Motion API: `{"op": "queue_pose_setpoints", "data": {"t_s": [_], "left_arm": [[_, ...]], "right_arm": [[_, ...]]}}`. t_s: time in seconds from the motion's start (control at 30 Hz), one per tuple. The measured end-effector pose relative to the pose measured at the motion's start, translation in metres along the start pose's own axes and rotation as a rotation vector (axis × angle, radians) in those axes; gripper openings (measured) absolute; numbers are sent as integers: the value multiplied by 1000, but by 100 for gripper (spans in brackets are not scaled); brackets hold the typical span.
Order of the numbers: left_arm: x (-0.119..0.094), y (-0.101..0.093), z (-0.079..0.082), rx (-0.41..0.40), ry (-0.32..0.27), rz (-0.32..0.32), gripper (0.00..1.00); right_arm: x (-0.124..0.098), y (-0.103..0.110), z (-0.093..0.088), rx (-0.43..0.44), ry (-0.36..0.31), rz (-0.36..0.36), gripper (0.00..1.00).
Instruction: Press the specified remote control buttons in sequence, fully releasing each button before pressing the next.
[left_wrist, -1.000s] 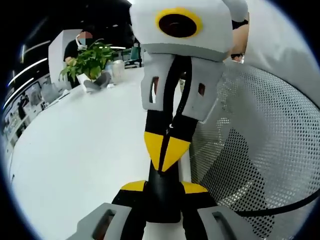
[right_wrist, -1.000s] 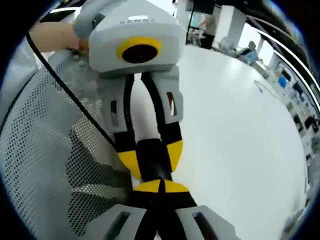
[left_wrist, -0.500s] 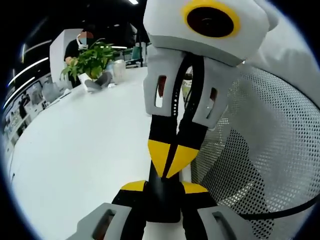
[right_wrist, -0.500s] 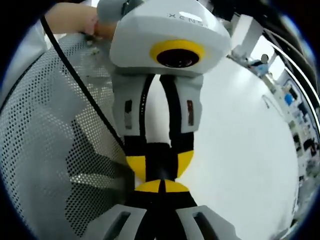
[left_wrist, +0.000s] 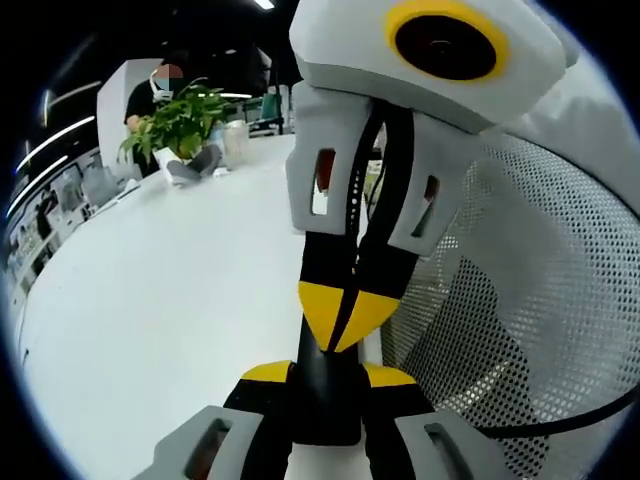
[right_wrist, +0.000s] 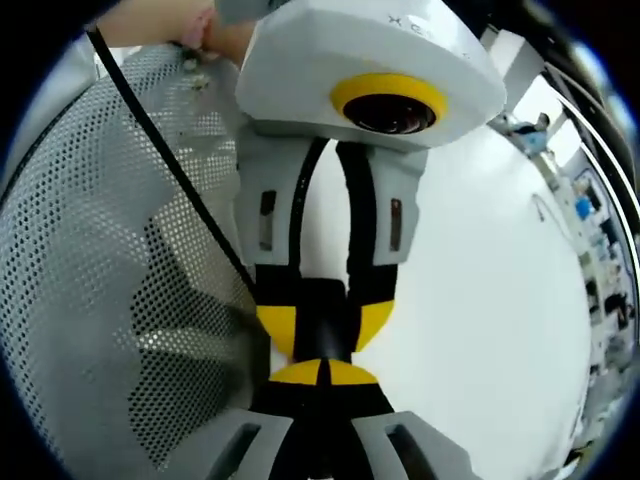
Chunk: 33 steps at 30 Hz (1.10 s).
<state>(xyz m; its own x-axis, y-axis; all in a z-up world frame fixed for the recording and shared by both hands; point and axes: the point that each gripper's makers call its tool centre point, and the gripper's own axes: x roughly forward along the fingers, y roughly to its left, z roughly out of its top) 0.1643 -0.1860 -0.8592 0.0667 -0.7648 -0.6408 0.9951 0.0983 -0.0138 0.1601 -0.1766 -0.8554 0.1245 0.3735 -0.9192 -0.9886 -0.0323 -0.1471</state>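
Left gripper (left_wrist: 320, 375) clamps a black remote (left_wrist: 322, 390); right gripper (right_wrist: 322, 372) is pinched shut against it, over the white table (left_wrist: 150, 300).

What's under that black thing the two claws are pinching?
Under the black object lies the white table, beside a perforated mesh surface. The left claw and right claw cover most of it, so I cannot tell what touches its underside.
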Motion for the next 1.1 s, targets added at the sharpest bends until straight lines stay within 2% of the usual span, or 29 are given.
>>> {"op": "queue_pose_setpoints", "data": {"t_s": [0.13,0.4,0.63,0.9,1.0,1.1], "left_arm": [[0,0,0,2,1,-1,25],[0,-1,1,4,4,0,25],[0,0,0,6,3,-1,25],[1,0,0,2,0,-1,25],[1,0,0,2,0,-1,25],[0,0,0,2,0,-1,25]], "right_arm": [[-1,0,-1,12,-1,-5,0],[0,-2,0,102,12,18,0],[-1,1,-1,77,-37,-47,0],[-2,1,-1,80,-61,-48,0],[-3,2,-2,104,-61,-36,0],[-3,2,-2,89,-51,-34,0]]}}
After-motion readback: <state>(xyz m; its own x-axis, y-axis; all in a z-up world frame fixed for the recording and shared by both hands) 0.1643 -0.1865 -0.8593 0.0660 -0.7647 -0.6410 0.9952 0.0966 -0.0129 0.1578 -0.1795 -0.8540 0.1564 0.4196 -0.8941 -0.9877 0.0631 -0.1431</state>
